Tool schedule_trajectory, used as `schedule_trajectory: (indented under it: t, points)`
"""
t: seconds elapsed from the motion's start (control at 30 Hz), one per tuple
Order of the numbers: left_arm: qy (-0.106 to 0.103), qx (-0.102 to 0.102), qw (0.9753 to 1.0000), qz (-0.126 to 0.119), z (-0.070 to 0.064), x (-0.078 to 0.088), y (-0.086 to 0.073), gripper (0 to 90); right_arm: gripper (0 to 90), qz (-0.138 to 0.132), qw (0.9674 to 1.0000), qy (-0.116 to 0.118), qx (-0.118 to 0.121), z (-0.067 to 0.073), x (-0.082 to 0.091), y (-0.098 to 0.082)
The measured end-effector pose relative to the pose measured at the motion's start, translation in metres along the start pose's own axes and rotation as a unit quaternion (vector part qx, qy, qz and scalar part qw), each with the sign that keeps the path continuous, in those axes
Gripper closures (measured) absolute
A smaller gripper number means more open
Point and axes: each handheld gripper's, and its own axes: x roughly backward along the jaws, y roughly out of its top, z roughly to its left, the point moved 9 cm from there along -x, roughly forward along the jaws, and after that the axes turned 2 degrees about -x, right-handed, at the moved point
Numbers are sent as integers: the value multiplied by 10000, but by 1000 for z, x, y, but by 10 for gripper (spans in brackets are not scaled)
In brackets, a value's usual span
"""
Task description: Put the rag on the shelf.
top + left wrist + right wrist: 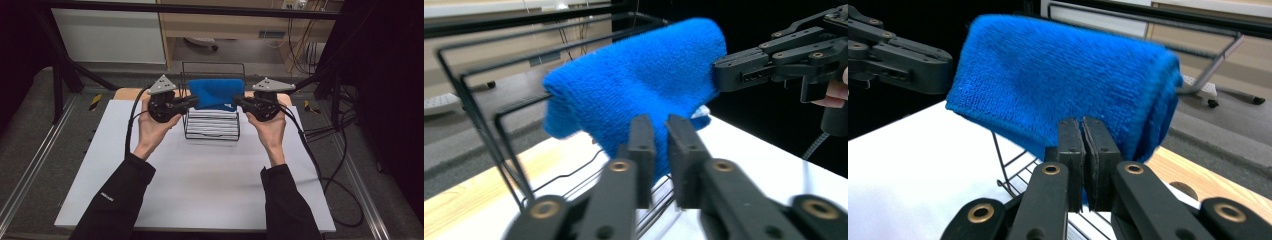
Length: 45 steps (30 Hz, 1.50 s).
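Observation:
A folded blue towel (216,92) hangs between my two grippers, over a black wire rack (212,131) at the far middle of the white board (200,185). My left gripper (192,102) is shut on the towel's left end, and its jaws pinch the blue cloth (634,85) in the left gripper view. My right gripper (239,102) is shut on the right end, its jaws (1083,125) nearly together on the towel's lower edge (1063,75). Both grippers point inward at each other. I cannot tell whether the towel rests on the rack's wires.
The rack's upright wire frame (454,85) rises behind and beside the towel. A wooden tabletop (1188,175) shows past the white board. Cables (310,150) trail from both grippers, with more on the floor at the right. Dark frame bars cross at the back.

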Motion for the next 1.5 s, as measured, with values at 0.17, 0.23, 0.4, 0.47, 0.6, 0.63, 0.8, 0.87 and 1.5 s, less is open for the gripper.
schedule_trajectory:
  t: [0.17, 0.23, 0.4, 0.47, 0.6, 0.63, 0.8, 0.87, 1.5]
  points:
    - [147, 121, 9997, 126, 7, -17, -6, 896, 871, -3, 10000, -54, -4, -5, -3, -7]
    - [200, 157, 9996, 156, 11, -19, -8, 897, 861, -28, 10000, -48, -16, -5, -3, -7]
    - [201, 91, 9996, 171, 12, -12, -13, 895, 805, -204, 9998, 76, 7, 0, 7, -4]
    - [175, 103, 9996, 175, 12, -7, -15, 862, 757, -231, 9996, 133, -11, 1, 12, -3]
    - [178, 42, 9995, 266, 12, 6, -26, 757, 617, -298, 9994, 156, 4, 5, 24, -3]
    - [185, 24, 9994, 285, 12, 10, -29, 722, 573, -300, 9994, 186, -17, 6, 26, -4]
    - [175, -45, 9984, 538, 13, 26, -50, 573, 393, -137, 9996, 211, -97, 10, 33, -16]
    - [143, -29, 9977, 666, 14, 32, -60, 510, 336, -80, 9997, 185, -130, 9, 35, -21]
    - [478, 196, 9932, 1040, 31, 78, -152, 97, 69, 452, 9973, 381, -439, 0, 43, -100]
